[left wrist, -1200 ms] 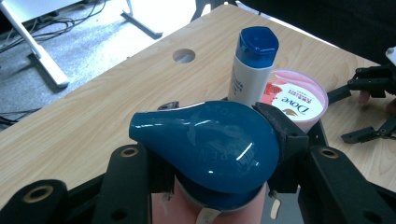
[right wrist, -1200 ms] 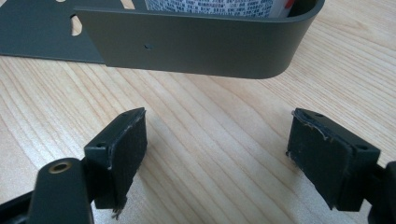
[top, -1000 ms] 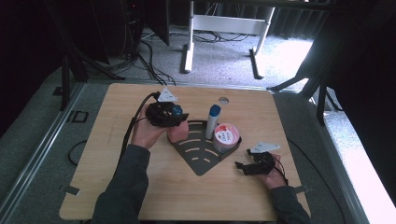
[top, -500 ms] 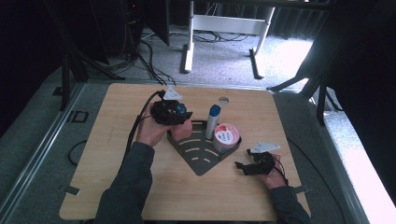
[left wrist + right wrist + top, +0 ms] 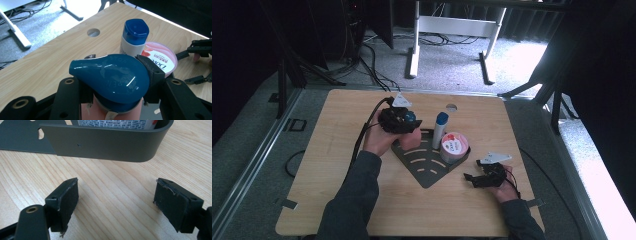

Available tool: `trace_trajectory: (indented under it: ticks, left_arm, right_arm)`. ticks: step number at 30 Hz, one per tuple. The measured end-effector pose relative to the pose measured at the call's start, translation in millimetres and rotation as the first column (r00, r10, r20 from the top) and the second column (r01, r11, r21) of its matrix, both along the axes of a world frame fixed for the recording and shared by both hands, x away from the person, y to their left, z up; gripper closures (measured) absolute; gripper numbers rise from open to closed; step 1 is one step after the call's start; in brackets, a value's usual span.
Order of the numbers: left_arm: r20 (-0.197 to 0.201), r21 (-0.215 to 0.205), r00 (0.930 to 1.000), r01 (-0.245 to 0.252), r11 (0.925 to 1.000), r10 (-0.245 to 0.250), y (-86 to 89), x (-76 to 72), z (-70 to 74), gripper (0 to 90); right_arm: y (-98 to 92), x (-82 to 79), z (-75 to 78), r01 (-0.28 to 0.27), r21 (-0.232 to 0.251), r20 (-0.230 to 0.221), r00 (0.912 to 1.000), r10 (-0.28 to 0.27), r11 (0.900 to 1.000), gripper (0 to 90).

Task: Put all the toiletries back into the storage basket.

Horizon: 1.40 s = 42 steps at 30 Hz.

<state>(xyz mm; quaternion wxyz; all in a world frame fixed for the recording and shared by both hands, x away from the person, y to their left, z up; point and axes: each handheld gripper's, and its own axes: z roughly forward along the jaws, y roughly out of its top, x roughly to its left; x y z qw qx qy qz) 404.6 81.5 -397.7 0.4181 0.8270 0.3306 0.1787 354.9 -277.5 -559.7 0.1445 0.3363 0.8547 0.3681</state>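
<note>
Left gripper clamps a pink bottle by its blue cap; right gripper rests spread on the table.

High view: the left gripper [image 5: 399, 120] sits over the dark corner tray [image 5: 427, 172], beside a white bottle [image 5: 439, 129] and a pink tub [image 5: 454, 146]; the right gripper [image 5: 477, 178] lies near the tray's right wall. Left gripper view: both jaws pinch the blue cap [image 5: 112, 77] of the pink bottle [image 5: 100, 111] (label unreadable). Right gripper view: jaws wide apart, nothing between them, facing the tray's curved wall.
</note>
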Motion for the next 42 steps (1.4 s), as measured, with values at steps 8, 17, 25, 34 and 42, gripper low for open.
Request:
trace_trajectory:
  ticks: [8, 17, 25, 34, 42]
  left_arm:
    - [0.001, 0.005, 1.0, 0.0, 1.0, 0.0, -6.7, 4.9, -2.3, 53.2]
    - [-0.005, 0.011, 1.0, -0.006, 0.9999, 0.006, -12.9, 11.9, -7.8, 53.2]
    - [-0.001, 0.014, 0.9998, -0.018, 0.9997, 0.018, -18.1, 18.2, -14.6, 53.2]
    - [0.001, 0.036, 0.9993, -0.039, 0.9986, 0.039, -23.0, 24.2, -22.8, 53.2]
    - [-0.003, 0.05, 0.9993, -0.036, 0.9981, 0.036, -28.0, 27.7, -29.1, 53.1]
  right_arm:
    - [-0.1, 0.0, 0.0, 0.0, 0.0, 0.0, 1.0, 0.0, 1.0, 19.4]
    - [-0.1, 0.0, 0.0, -0.001, 0.0, -0.001, 1.0, 0.001, 1.0, 19.4]
    - [0.0, 0.0, 0.0, -0.001, -0.001, 0.0, 1.0, 0.001, 1.0, 19.4]
    - [0.1, -0.1, 0.0, -0.001, -0.003, 0.001, 1.0, 0.001, 1.0, 19.4]
    - [0.0, 0.0, 0.0, -0.001, -0.001, 0.0, 1.0, 0.001, 1.0, 19.4]
